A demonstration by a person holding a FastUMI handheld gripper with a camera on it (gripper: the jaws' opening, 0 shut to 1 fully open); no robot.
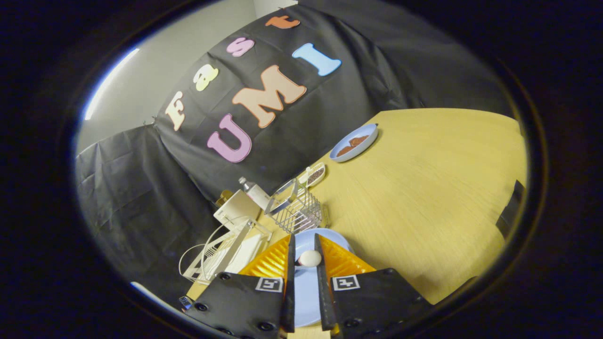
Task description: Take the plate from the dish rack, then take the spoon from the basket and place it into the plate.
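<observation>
Tool [305, 245] over plate [306, 292], fingers nearly together, clamped on spoon [309, 258]; white spoon end sits between them above plate surface. Plate flat on tabletop [424, 197], just before wire basket [299, 214]. White dish rack [221, 254] stands beside basket. Bottle [254, 190] behind basket. Second plate [354, 142] with brown food farther back, well apart, near cloth wall.

The gripper [305, 254] holds a white spoon [309, 258] between both fingers, over a blue plate [306, 287] on the table [424, 197]; wire basket [299, 212] at 12 o'clock, dish rack [221, 254] at 10 o'clock
</observation>
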